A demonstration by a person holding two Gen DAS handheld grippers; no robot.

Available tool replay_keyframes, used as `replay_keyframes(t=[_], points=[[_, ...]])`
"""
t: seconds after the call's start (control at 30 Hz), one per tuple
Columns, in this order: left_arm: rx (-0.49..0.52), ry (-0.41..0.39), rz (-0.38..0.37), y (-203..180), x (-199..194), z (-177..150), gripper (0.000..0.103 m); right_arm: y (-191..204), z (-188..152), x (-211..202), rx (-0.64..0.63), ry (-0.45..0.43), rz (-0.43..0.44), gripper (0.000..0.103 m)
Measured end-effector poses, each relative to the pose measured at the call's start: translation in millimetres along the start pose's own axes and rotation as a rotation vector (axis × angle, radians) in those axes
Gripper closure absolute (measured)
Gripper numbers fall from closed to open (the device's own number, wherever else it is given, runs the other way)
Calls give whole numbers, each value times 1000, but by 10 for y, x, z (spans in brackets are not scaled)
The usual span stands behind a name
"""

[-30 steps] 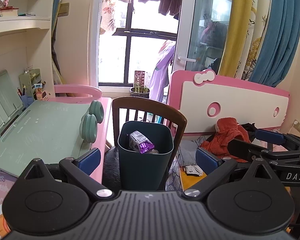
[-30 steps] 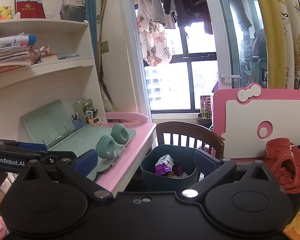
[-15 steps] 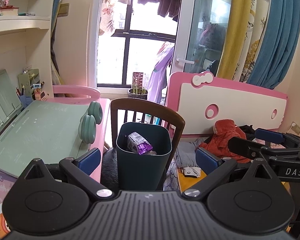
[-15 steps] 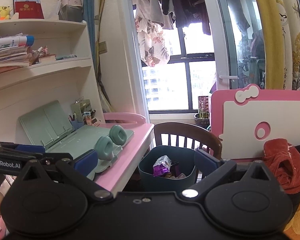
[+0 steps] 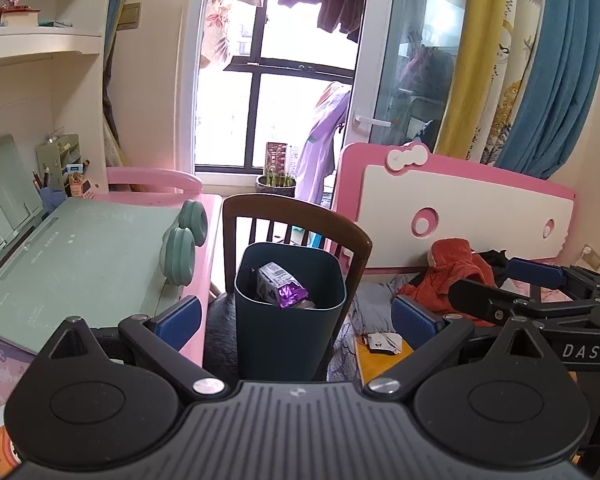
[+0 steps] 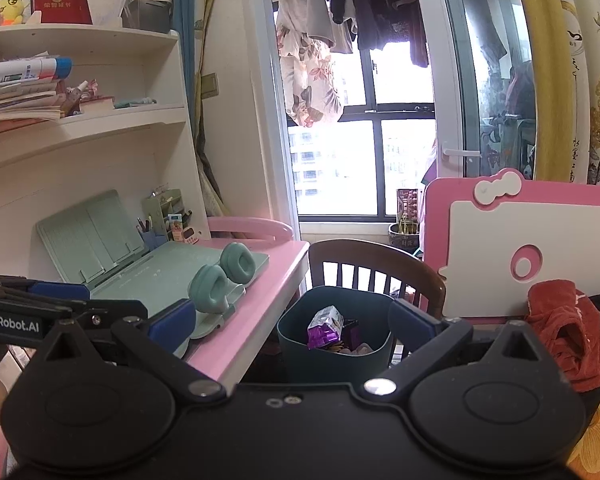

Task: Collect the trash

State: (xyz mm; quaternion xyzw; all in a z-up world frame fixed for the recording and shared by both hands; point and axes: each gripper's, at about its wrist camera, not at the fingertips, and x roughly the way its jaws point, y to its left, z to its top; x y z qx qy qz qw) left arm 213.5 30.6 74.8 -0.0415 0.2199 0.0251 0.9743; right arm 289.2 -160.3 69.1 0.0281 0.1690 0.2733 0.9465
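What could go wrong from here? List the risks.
1. The bin stands on the chair seat, so a nudge from either open gripper might tip it off.
2. The purple wrapper rides near the rim and might spill.
3. The small wrapper beside the chair may get overlooked.

Open bin (image 5: 288,332) between desk (image 5: 204,280), chair back (image 5: 300,216)

Pink surface (image 5: 214,236) at left carrying a green slanted board (image 5: 80,256) and pen holder (image 5: 52,196) at far edge, dark bin (image 5: 288,336) on wooden chair (image 5: 300,216), red garment (image 5: 452,272) on bed at right
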Motion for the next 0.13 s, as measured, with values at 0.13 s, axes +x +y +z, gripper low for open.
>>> replay_keyframes(t=[0.13], points=[[-7, -1, -4, 26, 6, 2, 1, 3, 5, 10, 0, 4, 0, 0]])
